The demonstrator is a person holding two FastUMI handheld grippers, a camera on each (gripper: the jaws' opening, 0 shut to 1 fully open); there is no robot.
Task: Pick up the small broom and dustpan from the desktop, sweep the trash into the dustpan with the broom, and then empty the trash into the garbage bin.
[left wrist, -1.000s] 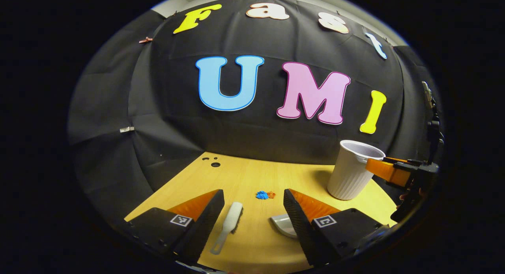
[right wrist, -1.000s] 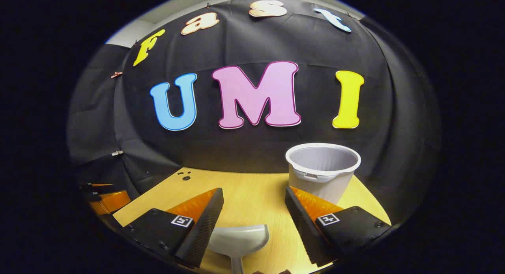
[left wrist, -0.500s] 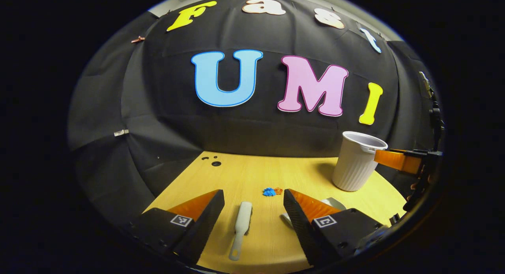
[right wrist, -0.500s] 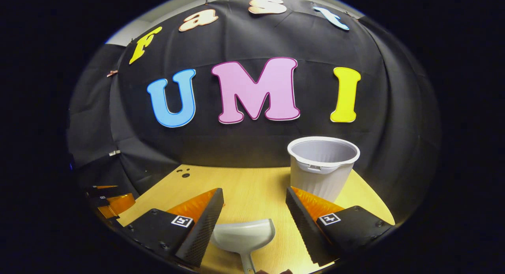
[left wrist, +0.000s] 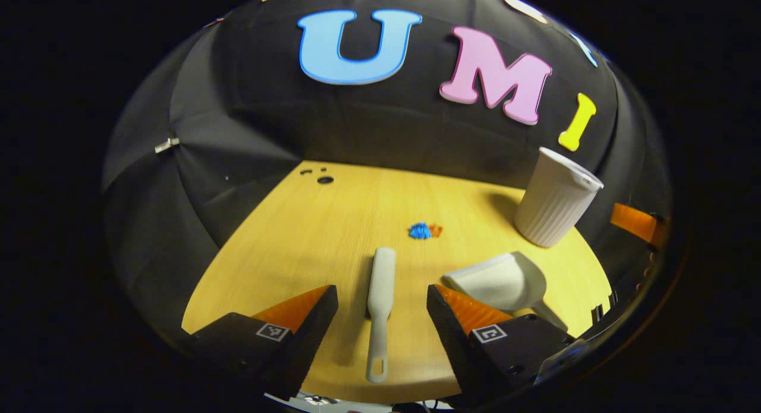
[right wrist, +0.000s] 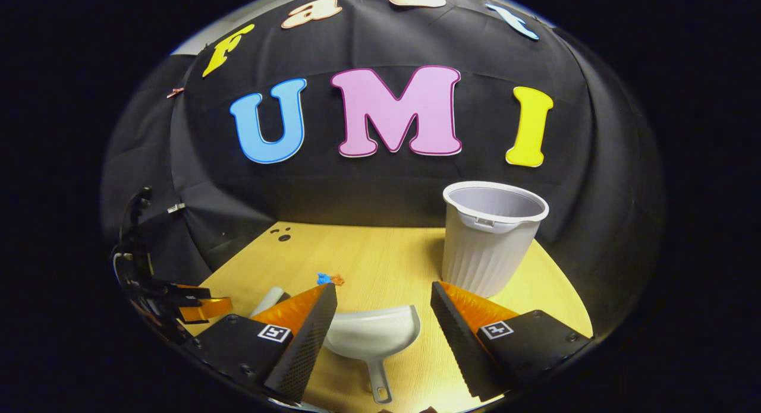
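A small white broom (left wrist: 379,298) lies on the wooden desktop (left wrist: 333,223), handle toward me, between the open fingers of my left gripper (left wrist: 380,309). Right of it lies the white dustpan (left wrist: 499,279). Blue and orange trash scraps (left wrist: 423,230) sit beyond the broom. In the right gripper view the dustpan (right wrist: 371,339) lies flat with its handle toward me, between the spread fingers of my right gripper (right wrist: 383,315), untouched. The trash (right wrist: 329,278) and the broom's tip (right wrist: 267,300) show left of it. The white ribbed garbage bin (right wrist: 490,237) stands upright at the back right.
The bin (left wrist: 556,199) stands near the desktop's right edge. Small dark holes (left wrist: 321,176) mark the far left corner of the desktop. The left gripper (right wrist: 178,303) shows at the left of the right gripper view. Black cloth walls close the back and sides.
Both grippers have risen and tilted down toward the desktop. The broom and dustpan now show in full between the fingers. Nothing on the desktop has moved.
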